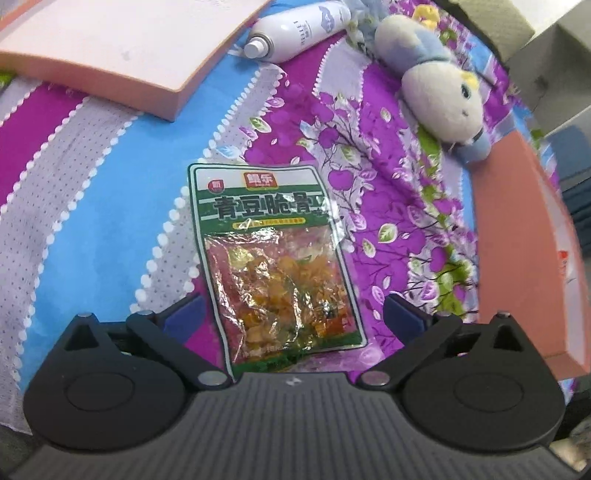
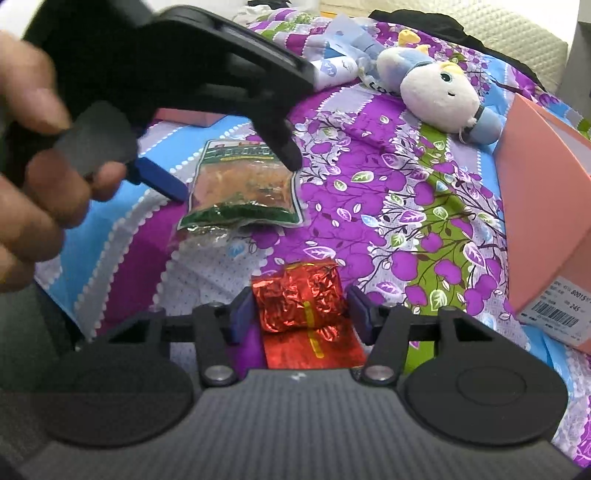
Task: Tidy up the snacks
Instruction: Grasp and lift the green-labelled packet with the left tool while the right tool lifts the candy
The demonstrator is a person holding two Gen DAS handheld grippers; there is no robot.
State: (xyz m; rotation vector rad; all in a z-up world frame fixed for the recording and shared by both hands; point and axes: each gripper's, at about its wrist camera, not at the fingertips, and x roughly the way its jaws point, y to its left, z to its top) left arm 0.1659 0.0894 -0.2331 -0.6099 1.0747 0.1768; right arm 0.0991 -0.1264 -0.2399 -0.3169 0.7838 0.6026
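A green snack packet (image 1: 273, 258) with clear lower window lies flat on the patterned bedspread. My left gripper (image 1: 291, 314) is open, its blue pads on either side of the packet's lower half, not touching it. In the right wrist view the same packet (image 2: 240, 188) lies ahead, with the left gripper (image 2: 229, 173) over it. A red foil snack packet (image 2: 303, 306) lies between the blue pads of my right gripper (image 2: 299, 310), which is open and close around it, with small gaps on both sides.
A pink box (image 1: 122, 48) lies at the far left and another pink box (image 2: 546, 221) at the right edge. A white spray bottle (image 1: 295, 29) and a plush doll (image 1: 439, 92) lie at the back. The bedspread (image 2: 406, 221) covers the surface.
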